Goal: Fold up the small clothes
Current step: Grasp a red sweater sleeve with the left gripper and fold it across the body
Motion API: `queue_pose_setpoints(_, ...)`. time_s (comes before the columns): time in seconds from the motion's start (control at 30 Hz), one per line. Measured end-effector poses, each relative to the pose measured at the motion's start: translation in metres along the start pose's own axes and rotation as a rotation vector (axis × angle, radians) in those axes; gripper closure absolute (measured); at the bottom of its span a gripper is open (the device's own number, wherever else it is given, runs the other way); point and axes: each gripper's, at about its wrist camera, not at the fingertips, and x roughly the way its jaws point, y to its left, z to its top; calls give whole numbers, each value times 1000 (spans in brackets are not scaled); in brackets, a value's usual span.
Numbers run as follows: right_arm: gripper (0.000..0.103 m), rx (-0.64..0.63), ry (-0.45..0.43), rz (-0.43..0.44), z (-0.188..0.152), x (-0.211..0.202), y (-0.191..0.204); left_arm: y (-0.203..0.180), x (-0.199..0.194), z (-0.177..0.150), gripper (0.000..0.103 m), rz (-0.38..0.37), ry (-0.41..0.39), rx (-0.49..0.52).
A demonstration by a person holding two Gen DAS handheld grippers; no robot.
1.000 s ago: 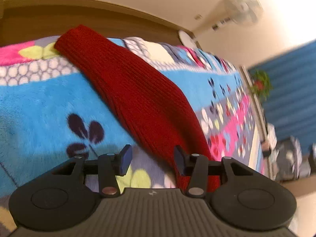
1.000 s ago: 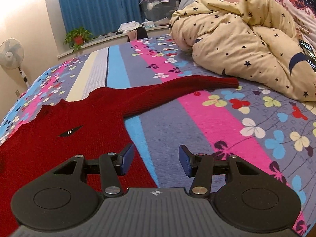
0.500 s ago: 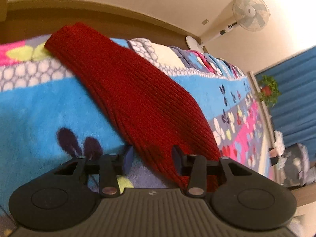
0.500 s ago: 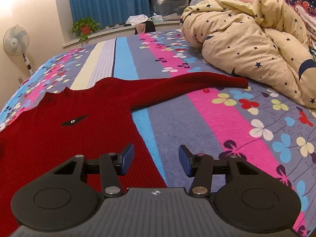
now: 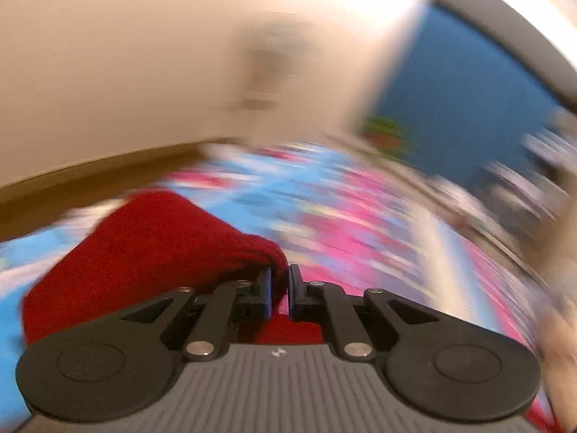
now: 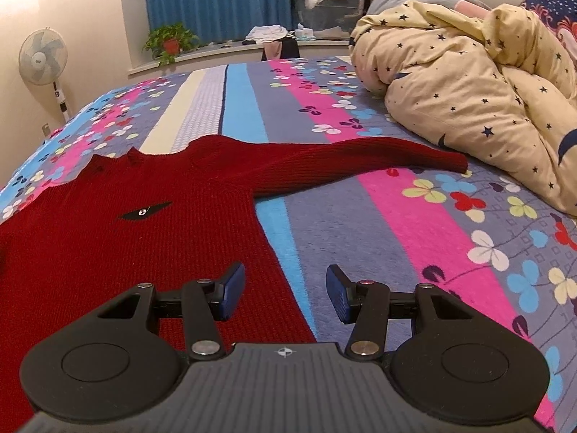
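Observation:
A dark red knitted sweater (image 6: 119, 238) lies flat on the bed, chest up, with a small black logo. One sleeve (image 6: 357, 160) stretches to the right toward the duvet. My right gripper (image 6: 285, 290) hovers open over the sweater's right side edge, nothing between its pads. In the blurred left wrist view my left gripper (image 5: 279, 288) is shut on the other red sleeve (image 5: 151, 249), which is bunched and lifted off the blanket to the left of the fingers.
A striped flowered blanket (image 6: 414, 238) covers the bed. A cream star-print duvet (image 6: 479, 108) is heaped at the right. Beyond the far bed edge stand a fan (image 6: 43, 57), a potted plant (image 6: 169, 41), a plastic bin (image 6: 328, 3) and blue curtains.
My left gripper closed on the red sleeve and swung up and sideways with it, rolling; its view is now motion-blurred. The right gripper drifted slightly and stays open.

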Motion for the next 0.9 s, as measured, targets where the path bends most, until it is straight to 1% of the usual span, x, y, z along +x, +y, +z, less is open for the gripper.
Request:
queue_pose_setpoints(0.03,51,-8,0,-2,0,1,2,-31,1,-14,94,-138,53,76)
queue_pose_setpoints(0.07,51,-17,0,-5,0,2,5,-55,3,-27,93,-239,114,134)
queue_pose_setpoints(0.1,51,-24,2,-8,0,3,8,-78,7,-42,90,-321,190,182)
queue_pose_setpoints(0.13,51,-29,5,-9,-1,4,10,-96,13,-56,87,-375,271,221)
queue_pose_setpoints(0.17,51,-38,10,-11,-2,5,13,-109,18,-69,81,-400,349,254)
queue_pose_setpoints(0.2,51,-48,12,-13,-2,6,16,-117,22,-78,70,-397,393,273)
queue_pose_setpoints(0.27,51,-79,10,-17,-4,6,23,-116,27,-85,62,-359,409,280)
queue_pose_setpoints(0.33,51,-103,5,-12,-6,5,30,-106,36,-81,62,-311,427,245)
queue_pose_setpoints(0.37,51,-111,2,-10,-8,5,32,-97,40,-74,62,-293,431,207)
queue_pose_setpoints(0.5,52,-106,1,-4,-13,8,47,-58,49,-39,62,-255,441,7)
queue_pose_setpoints(0.57,65,-94,7,21,-14,13,62,-48,54,-19,62,-218,427,-69)
queue_pose_setpoints(0.6,69,-97,6,43,-13,17,74,-43,58,-9,62,-192,418,-86)
queue_pose_setpoints(0.67,69,-98,2,100,-7,25,104,-37,62,2,62,-144,415,-93)
queue_pose_setpoints(0.73,69,-49,23,173,3,40,128,-27,66,8,62,-117,423,-121)
queue_pose_setpoints(0.8,64,10,49,219,14,59,148,-15,71,10,62,-92,442,-158)
queue_pose_setpoints(0.83,56,45,71,231,19,72,156,-9,71,12,62,-80,446,-168)
queue_pose_setpoints(0.87,52,82,94,237,23,84,161,-5,70,13,62,-72,446,-174)
queue_pose_setpoints(0.9,52,128,127,235,26,101,167,-2,70,15,62,-67,446,-177)
